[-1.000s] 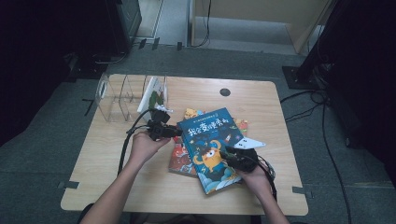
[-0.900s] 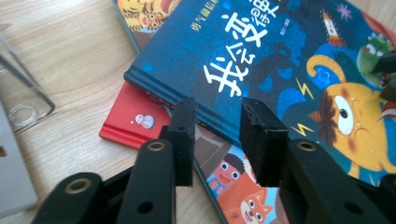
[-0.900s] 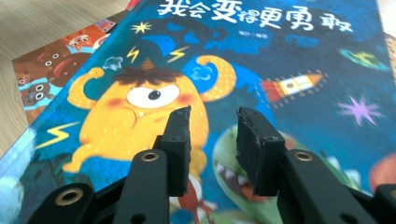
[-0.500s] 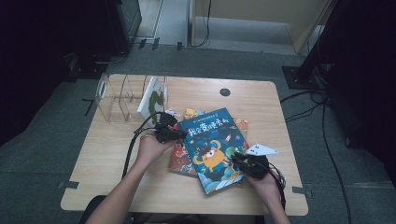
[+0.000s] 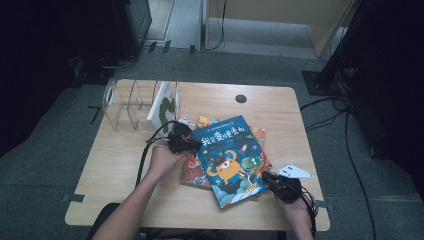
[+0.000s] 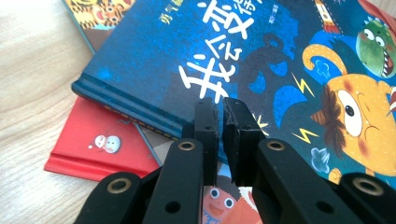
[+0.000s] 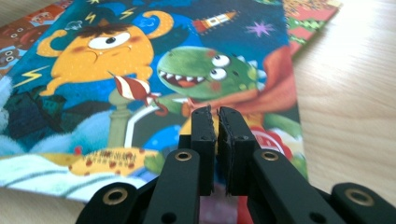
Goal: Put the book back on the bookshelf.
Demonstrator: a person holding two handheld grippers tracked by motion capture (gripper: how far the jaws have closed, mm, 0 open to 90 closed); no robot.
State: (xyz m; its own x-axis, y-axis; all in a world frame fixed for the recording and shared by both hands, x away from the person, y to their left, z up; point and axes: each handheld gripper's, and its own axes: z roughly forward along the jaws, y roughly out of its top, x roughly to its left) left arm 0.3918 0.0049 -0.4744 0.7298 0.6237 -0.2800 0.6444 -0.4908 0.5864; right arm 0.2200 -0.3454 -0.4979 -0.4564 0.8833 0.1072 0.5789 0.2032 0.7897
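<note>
Blue hardcover picture bk (image 5: 231, 157) lies face up on top of a loose pile in the middle of the wooden tabletop (image 5: 100, 185), cover w/ white characters, an orange monster and a green dino. It sits skewed, spine toward the person's left. Under it: a red bk (image 6: 100, 142) poking out at the spine side, a tiger-pattern bk (image 6: 95, 14) beyond the far corner, plus another colourful one peeking at the right edge (image 7: 310, 21).

Left tongs (image 5: 196, 145) sit at the blue bk's spine edge near the far corner. In the left gripper view (image 6: 221, 105) they point over the cover by the white characters; jaws have just been closing, now narrow w/ only a slim slit, nothing seen between them.

Right tongs (image 5: 266, 177) are at the bk's near right corner, grey plate on top. Right gripper view (image 7: 214, 112) looks low across the cover toward the dino; jaws also just been closing, nearly together, nothing visibly pinched. Can't tell if tips touch the cover.

Clear acrylic rack (image 5: 125, 102) stands at the far left of the tabletop, one white-and-green bk (image 5: 164, 106) upright in its right-hand slot, other slots bare. Rack is near the pile, not touching.
</note>
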